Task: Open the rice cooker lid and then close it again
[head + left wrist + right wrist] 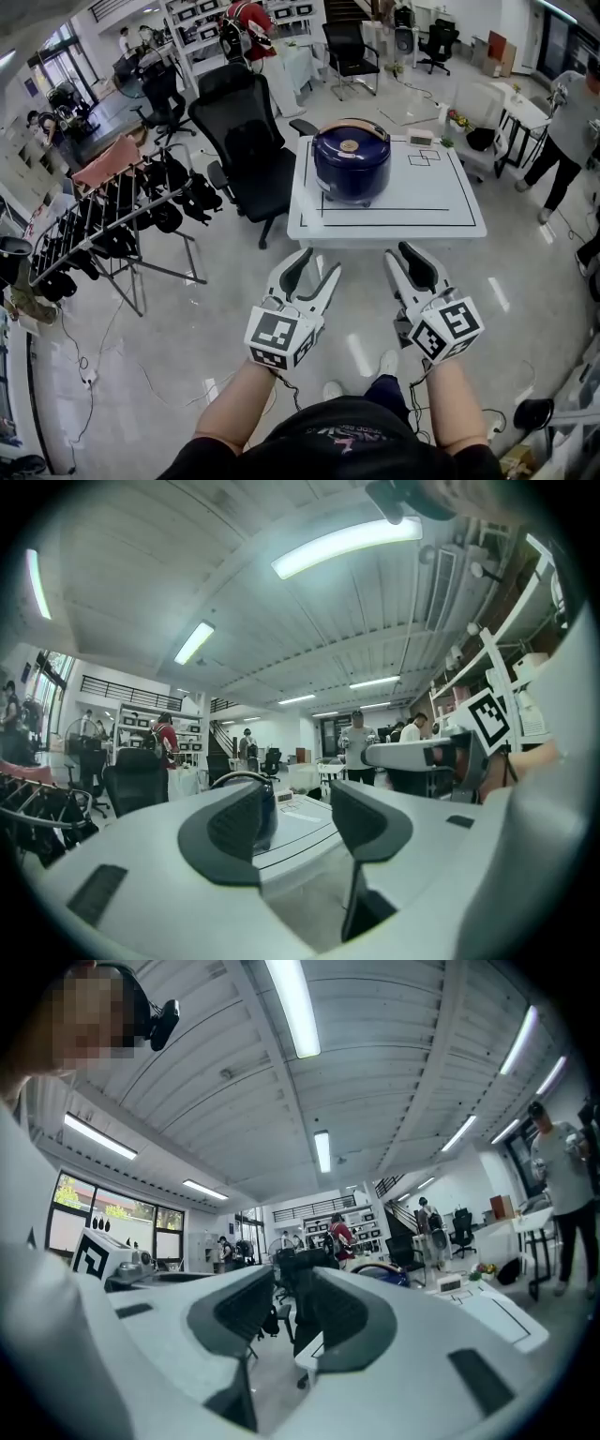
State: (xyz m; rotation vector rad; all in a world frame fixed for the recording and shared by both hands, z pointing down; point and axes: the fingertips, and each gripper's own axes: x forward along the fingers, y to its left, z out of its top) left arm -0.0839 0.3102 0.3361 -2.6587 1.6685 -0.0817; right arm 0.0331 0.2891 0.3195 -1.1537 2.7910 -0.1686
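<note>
The rice cooker (352,160) sits on the counter's (450,214) left half; a chair (246,141) stands just left of the counter.

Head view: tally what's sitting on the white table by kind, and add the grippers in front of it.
Dark blue rice cooker, lid shut: 1
Small white device with a display: 1
Grippers, the left gripper and the right gripper, both open and empty: 2
Total: 4
</note>
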